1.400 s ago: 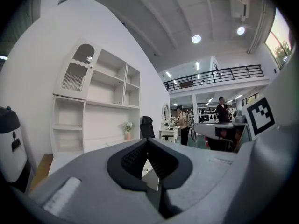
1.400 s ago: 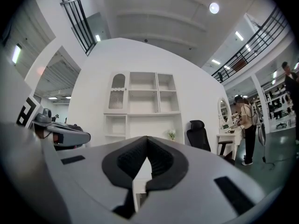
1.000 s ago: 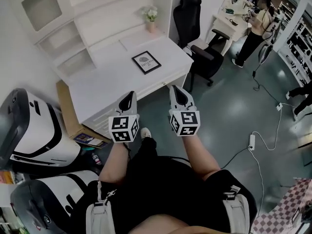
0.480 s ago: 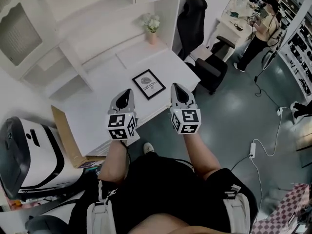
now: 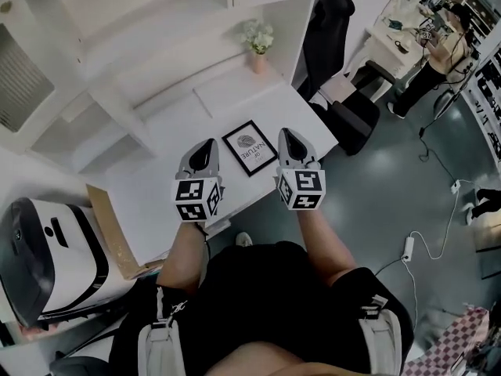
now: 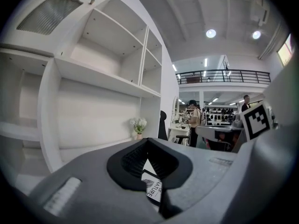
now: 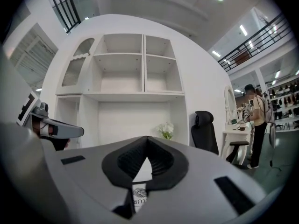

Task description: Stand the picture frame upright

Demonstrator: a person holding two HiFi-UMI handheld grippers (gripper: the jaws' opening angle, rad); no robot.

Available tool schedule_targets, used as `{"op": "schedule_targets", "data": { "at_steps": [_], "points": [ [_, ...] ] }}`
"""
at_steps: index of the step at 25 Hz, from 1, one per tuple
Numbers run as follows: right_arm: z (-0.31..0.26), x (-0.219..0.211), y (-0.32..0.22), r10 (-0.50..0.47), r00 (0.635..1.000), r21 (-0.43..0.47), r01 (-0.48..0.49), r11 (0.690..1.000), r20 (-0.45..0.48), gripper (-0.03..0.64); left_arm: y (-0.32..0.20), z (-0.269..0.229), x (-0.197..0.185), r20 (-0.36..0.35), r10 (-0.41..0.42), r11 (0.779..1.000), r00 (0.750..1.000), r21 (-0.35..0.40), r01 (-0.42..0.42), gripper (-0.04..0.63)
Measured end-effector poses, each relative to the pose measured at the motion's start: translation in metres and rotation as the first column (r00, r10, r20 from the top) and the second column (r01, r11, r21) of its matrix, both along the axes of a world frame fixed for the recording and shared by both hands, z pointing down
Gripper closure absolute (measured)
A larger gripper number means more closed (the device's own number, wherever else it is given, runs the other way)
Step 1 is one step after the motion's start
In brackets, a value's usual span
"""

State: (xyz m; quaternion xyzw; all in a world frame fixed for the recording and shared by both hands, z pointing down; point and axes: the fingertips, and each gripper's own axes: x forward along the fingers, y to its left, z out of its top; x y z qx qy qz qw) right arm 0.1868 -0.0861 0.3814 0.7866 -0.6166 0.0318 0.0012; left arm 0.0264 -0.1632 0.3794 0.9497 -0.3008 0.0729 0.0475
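Head view: one picture frame between left gripper and right gripper, both pressed closed.

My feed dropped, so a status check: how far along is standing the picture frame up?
Done: nothing yet; the picture frame lies flat on the desk. In hand: the left hand-held gripper and right hand-held gripper hover either side of it, both shut and empty. Left: grasp the frame and stand it upright.

White desk: picture frame lies flat, face up, near the front edge. Flower vase stands upright at frame's 12 o'clock, well apart.
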Motion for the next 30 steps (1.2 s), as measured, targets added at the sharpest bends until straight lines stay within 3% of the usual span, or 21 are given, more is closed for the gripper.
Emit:
{"op": "schedule_targets", "data": {
  "at_steps": [8, 13, 23, 30],
  "points": [
    [0.024, 0.027, -0.037, -0.07, 0.997, -0.025, 0.07, 0.997, 0.034, 0.615, -0.017, 0.019, 0.015, 0.056, -0.072, 0.997, 0.996, -0.019, 0.073, 0.58],
    [0.031, 0.051, -0.071, -0.164, 0.986, -0.047, 0.166, 0.985, 0.041, 0.615, -0.037, 0.021, 0.034, 0.077, -0.175, 0.984, 0.981, -0.015, 0.177, 0.58],
    [0.052, 0.1, -0.122, -0.317, 0.945, -0.097, 0.323, 0.941, 0.08, 0.615, -0.062, 0.023, 0.053, 0.066, -0.378, 0.925, 0.923, -0.018, 0.38, 0.58],
    [0.076, 0.111, -0.145, -0.417, 0.902, -0.134, 0.43, 0.893, 0.114, 0.615, -0.064, 0.039, 0.048, 0.076, -0.492, 0.866, 0.867, -0.055, 0.497, 0.58]
  ]
}}
